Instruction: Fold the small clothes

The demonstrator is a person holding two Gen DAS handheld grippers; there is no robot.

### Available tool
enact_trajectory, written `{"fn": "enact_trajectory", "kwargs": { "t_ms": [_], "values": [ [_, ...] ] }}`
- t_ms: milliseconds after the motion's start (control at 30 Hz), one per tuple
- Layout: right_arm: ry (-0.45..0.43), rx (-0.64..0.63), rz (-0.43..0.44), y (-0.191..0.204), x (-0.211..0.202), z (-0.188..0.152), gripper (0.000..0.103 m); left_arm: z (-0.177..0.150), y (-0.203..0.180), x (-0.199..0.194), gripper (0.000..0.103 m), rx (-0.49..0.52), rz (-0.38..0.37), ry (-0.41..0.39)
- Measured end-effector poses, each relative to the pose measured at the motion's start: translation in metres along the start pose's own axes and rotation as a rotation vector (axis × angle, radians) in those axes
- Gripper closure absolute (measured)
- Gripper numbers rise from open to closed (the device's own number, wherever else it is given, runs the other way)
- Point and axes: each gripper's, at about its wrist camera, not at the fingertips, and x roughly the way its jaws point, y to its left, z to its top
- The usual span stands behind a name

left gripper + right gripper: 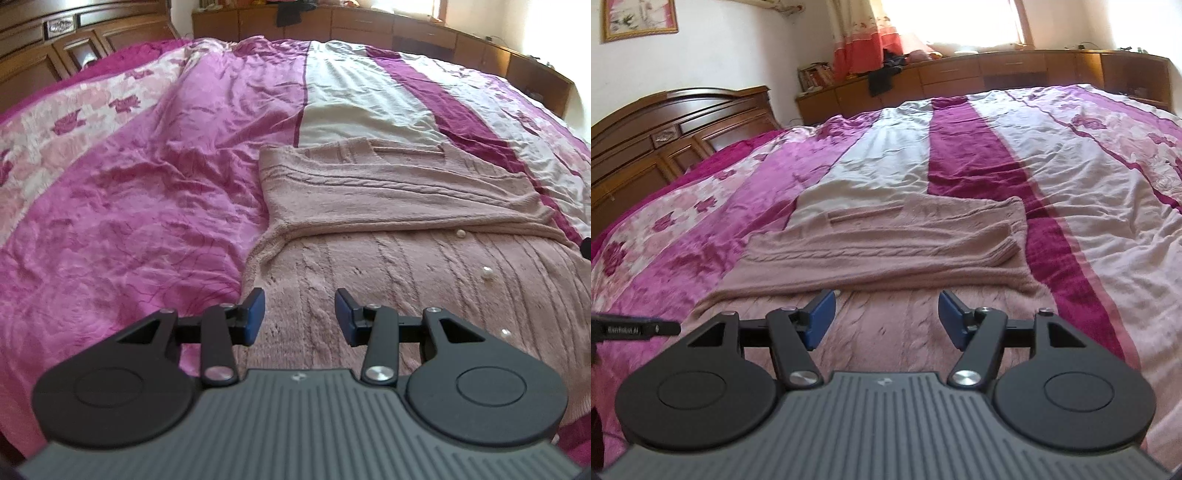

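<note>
A dusty pink cable-knit sweater lies flat on the bed, its sleeves folded across the chest; small pearl buttons dot its front. My left gripper hovers open over the sweater's lower left part, blue pads apart with nothing between them. In the right wrist view the same sweater stretches ahead, with a folded sleeve cuff at its right. My right gripper is open above the sweater's lower body and holds nothing. Part of the left gripper shows at the left edge.
The bed carries a wrinkled pink, magenta and cream quilt. A wooden headboard stands at the left. Low wooden cabinets run along the far wall under a bright window, with dark clothes draped on them.
</note>
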Motion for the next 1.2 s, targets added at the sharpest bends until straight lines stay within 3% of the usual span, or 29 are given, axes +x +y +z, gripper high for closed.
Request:
{"fn": "enact_trajectory", "kwargs": {
  "t_ms": [367, 567, 733, 867, 1067, 1200],
  "values": [
    [0.064, -0.161, 0.011, 0.021, -0.034, -0.047, 0.023, -0.029, -0.019, -0.036, 0.059, 0.09, -0.022, -0.006],
    [0.122, -0.31, 0.011, 0.035, -0.042, -0.08, 0.015, -0.054, -0.028, -0.038, 0.059, 0.128, -0.031, 0.028],
    [0.19, -0.387, 0.013, 0.044, -0.042, -0.103, 0.014, -0.071, -0.033, -0.034, 0.053, 0.146, -0.043, 0.056],
    [0.236, -0.521, 0.002, 0.059, -0.038, -0.118, 0.014, -0.082, -0.037, -0.032, 0.052, 0.173, -0.059, 0.068],
    [0.346, -0.763, -0.088, 0.083, -0.018, -0.145, 0.014, -0.093, -0.048, -0.03, 0.05, 0.227, -0.077, 0.071],
    [0.306, -0.796, -0.181, 0.086, -0.006, -0.148, 0.014, -0.099, -0.055, -0.028, 0.05, 0.245, -0.106, 0.086]
  ]
}}
